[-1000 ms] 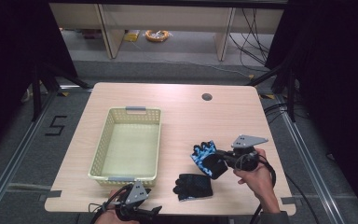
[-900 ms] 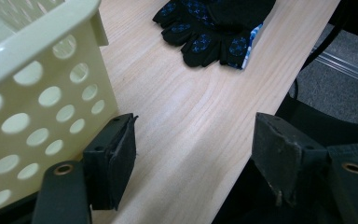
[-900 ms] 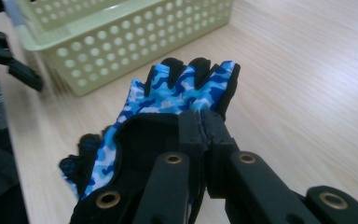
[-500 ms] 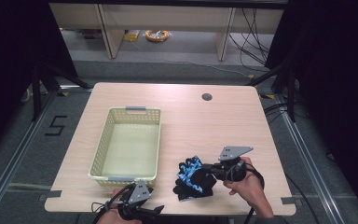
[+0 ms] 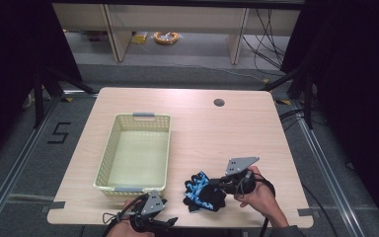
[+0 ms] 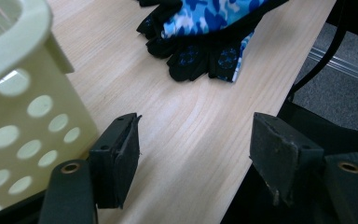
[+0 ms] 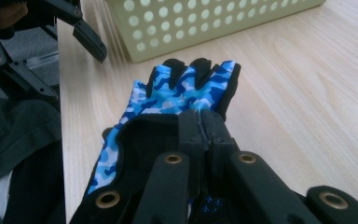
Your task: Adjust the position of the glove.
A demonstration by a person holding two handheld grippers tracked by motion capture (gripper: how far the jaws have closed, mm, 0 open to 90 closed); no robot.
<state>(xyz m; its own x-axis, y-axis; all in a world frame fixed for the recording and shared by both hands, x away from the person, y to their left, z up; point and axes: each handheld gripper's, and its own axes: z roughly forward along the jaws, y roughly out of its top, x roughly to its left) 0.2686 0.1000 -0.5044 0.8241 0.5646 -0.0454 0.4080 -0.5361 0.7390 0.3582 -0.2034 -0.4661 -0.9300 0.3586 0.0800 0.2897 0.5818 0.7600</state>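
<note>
With the right gripper (image 7: 200, 122) clamped on the blue camouflage glove (image 7: 186, 91), we lay it squarely over the black glove (image 5: 211, 200) before release; the left gripper (image 6: 193, 140) waits, jaws wide, empty.

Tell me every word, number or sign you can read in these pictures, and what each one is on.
"5": a dark figure marked on the grey floor, left of the table.
The camouflage glove shows small blue round emblems on its black fingertips in the left gripper view; too blurred to read.
No lettering shows on the basket.
</note>
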